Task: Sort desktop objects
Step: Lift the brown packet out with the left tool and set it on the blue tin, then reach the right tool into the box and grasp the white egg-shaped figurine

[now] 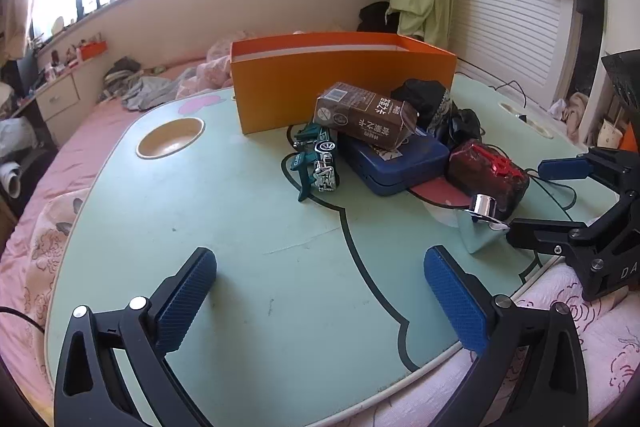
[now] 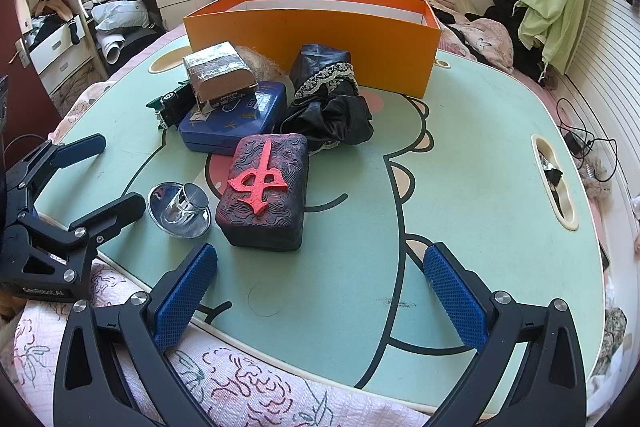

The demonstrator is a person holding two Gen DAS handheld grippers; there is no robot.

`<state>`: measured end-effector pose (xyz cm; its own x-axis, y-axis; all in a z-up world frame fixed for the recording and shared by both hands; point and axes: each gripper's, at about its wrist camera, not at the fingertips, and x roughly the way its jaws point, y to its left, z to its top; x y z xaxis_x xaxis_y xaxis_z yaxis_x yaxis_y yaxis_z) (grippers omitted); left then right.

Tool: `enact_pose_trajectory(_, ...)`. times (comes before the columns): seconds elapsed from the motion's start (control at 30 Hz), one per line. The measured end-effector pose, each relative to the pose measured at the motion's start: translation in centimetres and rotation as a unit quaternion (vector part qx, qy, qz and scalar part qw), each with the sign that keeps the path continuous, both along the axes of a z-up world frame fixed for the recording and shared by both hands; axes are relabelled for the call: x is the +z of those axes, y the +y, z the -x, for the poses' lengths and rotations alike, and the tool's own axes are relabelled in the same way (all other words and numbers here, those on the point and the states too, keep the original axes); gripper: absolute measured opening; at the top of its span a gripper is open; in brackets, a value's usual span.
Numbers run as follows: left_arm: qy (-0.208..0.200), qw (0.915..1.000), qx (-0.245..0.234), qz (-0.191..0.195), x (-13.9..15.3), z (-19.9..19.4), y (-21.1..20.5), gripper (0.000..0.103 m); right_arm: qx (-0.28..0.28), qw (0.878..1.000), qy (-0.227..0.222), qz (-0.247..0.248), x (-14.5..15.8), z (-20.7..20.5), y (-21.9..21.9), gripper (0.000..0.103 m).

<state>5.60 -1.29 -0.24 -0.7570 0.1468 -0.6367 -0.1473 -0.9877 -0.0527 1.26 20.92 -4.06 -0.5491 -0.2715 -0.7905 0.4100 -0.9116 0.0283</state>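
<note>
Desktop objects: you have six loose ones plus one box, all on the mint-green lap table (image 2: 460, 195) on the bed. Two grippers, both empty. Your left gripper (image 1: 320, 291) has its fingers spread wide over bare tabletop, nothing between them. Your right gripper (image 2: 320, 291) is also spread wide at the near table edge, gripping nothing.

Nearest to you, one shiny metal cup-and-saucer piece (image 2: 179, 210), chrome, on the table just left of the block. Beside it sits one dark block (image 2: 266, 189), rectangular, textured black-red surface, with a raised red sword-like emblem on top. It lies flat and touches nothing you can be sure of.

Behind that, one blue flat case (image 2: 236, 119), glossy, with gold marks on the lid. One brown carton (image 1: 366, 117) with white Chinese print rests tilted on the case's top. One green toy car (image 1: 316, 159) with chrome trim lies on its side, tight against the case's left edge. One black cloth bundle (image 2: 328, 99) with a lace strip is crumpled right of the case.

Farthest, one orange box (image 2: 312, 39), open top, white inside, upright at the table's far side. Its inside floor is hidden from both views. The carton and cloth sit just in front of it.
</note>
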Motion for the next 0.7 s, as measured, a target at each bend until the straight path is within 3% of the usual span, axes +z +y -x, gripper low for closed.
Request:
enact_pose_trajectory(0.17, 0.0, 1.0, 0.001, -0.001, -0.1, 0.0, 0.0, 0.103, -0.008, 1.0, 0.002, 0.003, 0.0, 0.0, 0.5, 0.103)
enact_pose_trajectory(0.4, 0.001, 1.0, 0.0, -0.001, -0.1, 0.1, 0.1, 0.103, -0.012, 0.997, 0.039, 0.062, 2.4, -0.6, 1.7, 0.103)
enact_pose_trajectory(0.5, 0.002, 1.0, -0.001, -0.002, -0.1, 0.1, 0.1, 0.103, 0.01, 0.995, 0.055, 0.085, 5.3, 0.3, 0.9, 0.103)
enact_pose_trajectory(0.63, 0.004, 1.0, -0.002, -0.002, -0.2, 0.1, 0.0, 0.103, 0.022, 0.993, 0.052, 0.102, 10.5, 4.7, -1.7, 0.102)
enact_pose_trajectory(0.7, 0.005, 1.0, -0.002, -0.003, -0.2, 0.1, 0.0, 0.103, 0.016, 0.994, 0.011, 0.105, 12.0, 8.3, -3.4, 0.088)
